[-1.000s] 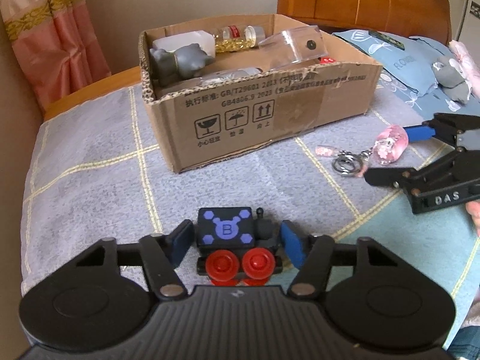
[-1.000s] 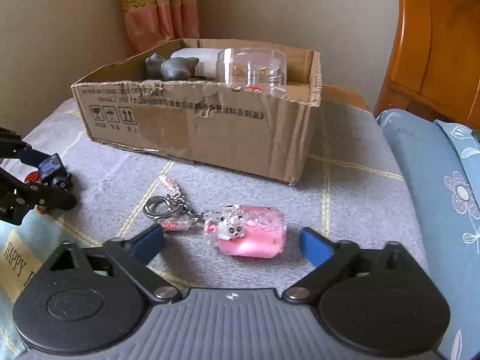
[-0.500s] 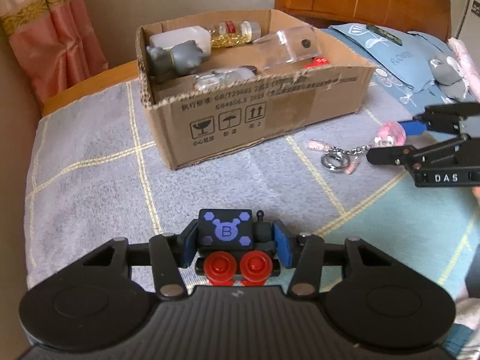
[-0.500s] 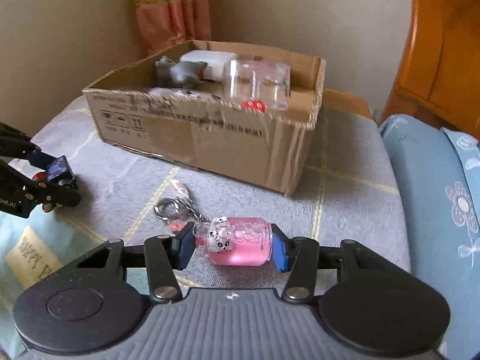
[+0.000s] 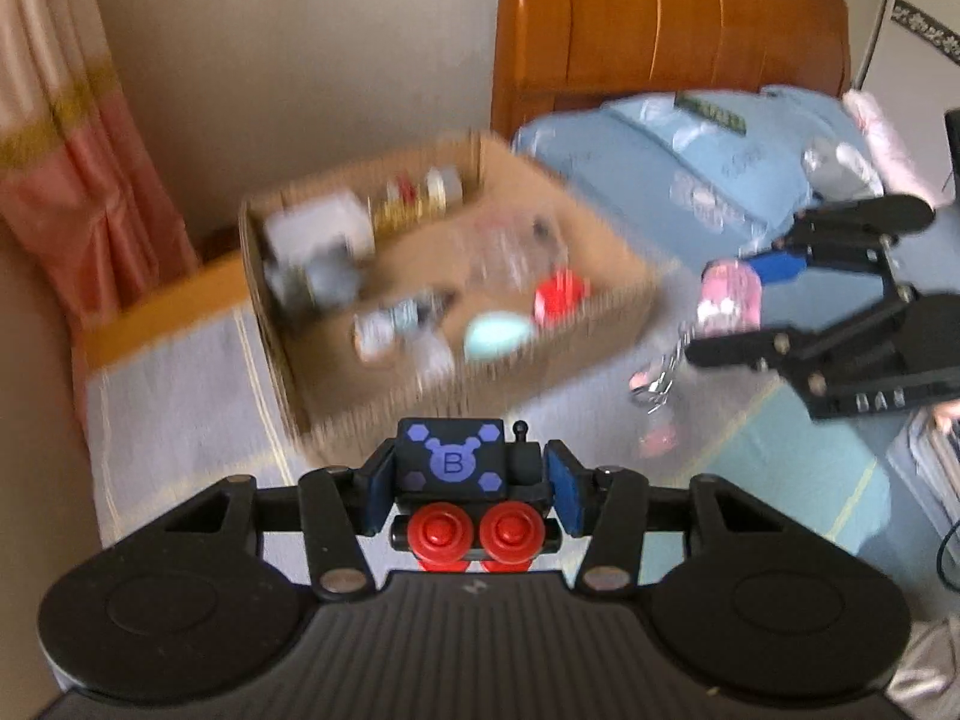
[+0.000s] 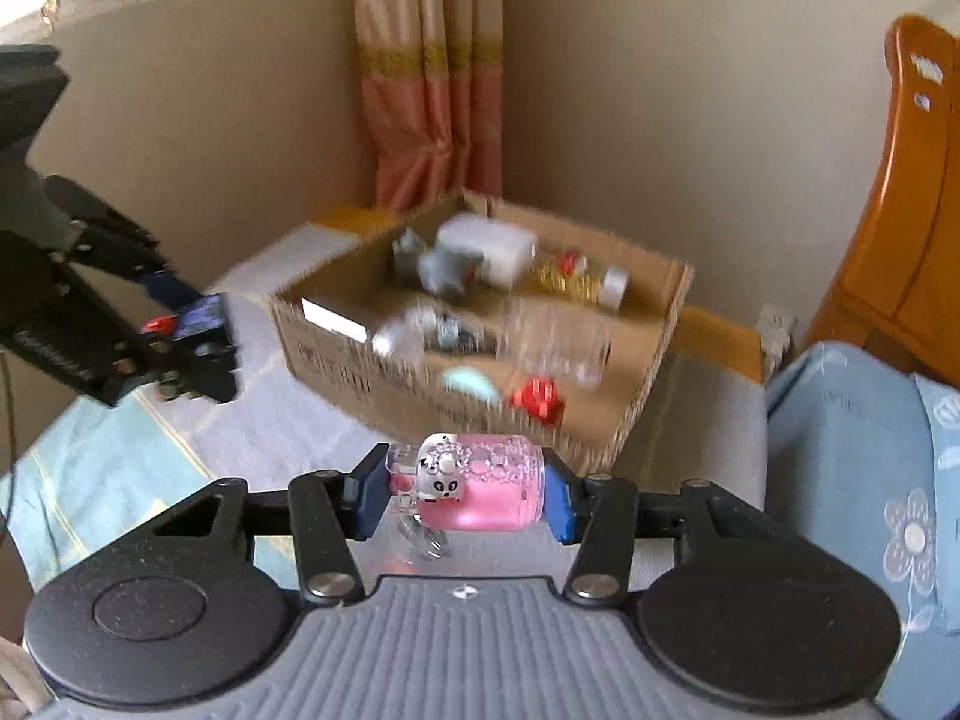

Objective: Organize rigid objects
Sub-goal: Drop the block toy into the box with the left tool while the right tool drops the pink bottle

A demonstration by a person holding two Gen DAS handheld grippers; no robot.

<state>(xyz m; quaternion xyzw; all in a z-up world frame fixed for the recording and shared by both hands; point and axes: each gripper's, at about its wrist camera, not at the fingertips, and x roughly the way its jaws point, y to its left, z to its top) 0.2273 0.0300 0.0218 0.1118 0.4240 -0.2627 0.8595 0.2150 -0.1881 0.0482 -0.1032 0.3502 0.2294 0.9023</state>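
Note:
My left gripper (image 5: 468, 495) is shut on a black toy train (image 5: 459, 480) with a purple "B" top and red wheels, held in the air above the bed. My right gripper (image 6: 462, 495) is shut on a pink bottle keychain (image 6: 480, 489) with a panda charm; its ring and chain hang below. Both are lifted, in front of an open cardboard box (image 5: 606, 324) holding several small items, also in the right wrist view (image 6: 654, 354). The right gripper shows in the left wrist view (image 5: 750, 312), the left gripper in the right wrist view (image 6: 198, 336).
The box stands on a grey checked bedcover (image 5: 180, 396). A wooden headboard (image 5: 660, 30) and blue pillows (image 5: 720, 162) lie to the right. A pink curtain (image 6: 432, 90) hangs in the corner behind the box. A light blue blanket (image 5: 798, 468) lies near the front.
Both grippers closed on their objects and lifted them off the bed, rising so the box's inside shows. The view is blurred from motion.

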